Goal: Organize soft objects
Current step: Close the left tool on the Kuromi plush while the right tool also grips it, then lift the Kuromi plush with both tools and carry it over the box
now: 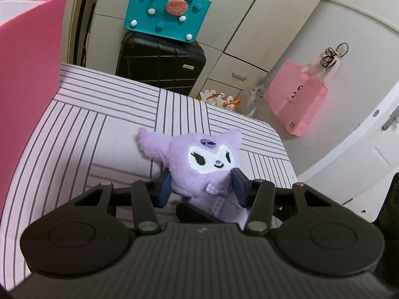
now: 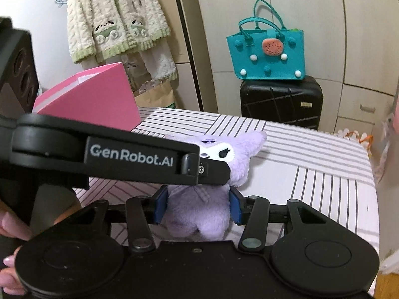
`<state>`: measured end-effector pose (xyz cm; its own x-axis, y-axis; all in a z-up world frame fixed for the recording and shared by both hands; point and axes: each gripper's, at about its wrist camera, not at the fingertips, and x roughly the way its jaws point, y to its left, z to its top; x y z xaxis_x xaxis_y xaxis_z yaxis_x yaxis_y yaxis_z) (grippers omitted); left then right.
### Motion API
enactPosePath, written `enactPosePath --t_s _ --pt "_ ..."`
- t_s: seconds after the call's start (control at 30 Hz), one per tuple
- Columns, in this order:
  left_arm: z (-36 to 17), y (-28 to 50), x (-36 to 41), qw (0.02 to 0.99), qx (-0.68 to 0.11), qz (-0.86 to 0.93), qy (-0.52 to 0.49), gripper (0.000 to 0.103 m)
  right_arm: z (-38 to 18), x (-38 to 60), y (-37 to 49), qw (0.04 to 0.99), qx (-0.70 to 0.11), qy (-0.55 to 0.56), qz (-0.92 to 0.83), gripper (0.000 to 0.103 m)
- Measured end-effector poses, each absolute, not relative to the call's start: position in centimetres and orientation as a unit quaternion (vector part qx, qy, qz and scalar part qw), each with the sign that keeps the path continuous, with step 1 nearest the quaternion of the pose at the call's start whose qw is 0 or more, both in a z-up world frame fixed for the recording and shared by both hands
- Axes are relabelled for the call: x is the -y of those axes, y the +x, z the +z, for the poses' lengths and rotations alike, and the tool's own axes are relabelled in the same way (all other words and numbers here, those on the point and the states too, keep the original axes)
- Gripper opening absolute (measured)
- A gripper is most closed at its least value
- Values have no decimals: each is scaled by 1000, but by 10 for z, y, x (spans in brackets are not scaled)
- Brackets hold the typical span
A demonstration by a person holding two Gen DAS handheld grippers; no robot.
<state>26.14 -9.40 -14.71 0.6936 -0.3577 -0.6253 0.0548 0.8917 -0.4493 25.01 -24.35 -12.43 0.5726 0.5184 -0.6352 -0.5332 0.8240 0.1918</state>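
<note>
A purple plush toy [image 1: 199, 159] with a white face stands upright on the striped cloth [image 1: 87, 129]. My left gripper [image 1: 202, 190] is shut on it, its blue pads pressing just below the head from both sides. In the right wrist view the same plush toy [image 2: 199, 214] has my right gripper [image 2: 198, 206] shut on its body, lower down. One of the left gripper's fingers [image 2: 149, 159] crosses in front of the toy's face there and hides most of it. A pink box [image 1: 27, 62] stands open at the left, also seen as the pink box [image 2: 94, 102] behind the left gripper.
A teal handbag [image 1: 167, 12] sits on a black suitcase [image 1: 162, 67] beyond the far edge of the cloth. A pink paper bag [image 1: 296, 99] hangs at the right. A cream cardigan [image 2: 114, 20] hangs on the wall. A person's hand [image 2: 10, 224] is at the lower left.
</note>
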Motion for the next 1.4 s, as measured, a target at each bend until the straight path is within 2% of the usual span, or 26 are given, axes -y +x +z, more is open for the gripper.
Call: enactPosePath --t_s 0.53,1.0,1.4 --pt "-127 207 89 899 -378 -152 -161 47 -114 244 197 885 -369 43 281 55" --pt "-117 176 73 874 -392 -215 -188 46 -93 243 161 884 -383 52 264 55" --pt "-77 123 61 896 -342 -244 -142 45 -58 238 120 886 -367 34 281 55"
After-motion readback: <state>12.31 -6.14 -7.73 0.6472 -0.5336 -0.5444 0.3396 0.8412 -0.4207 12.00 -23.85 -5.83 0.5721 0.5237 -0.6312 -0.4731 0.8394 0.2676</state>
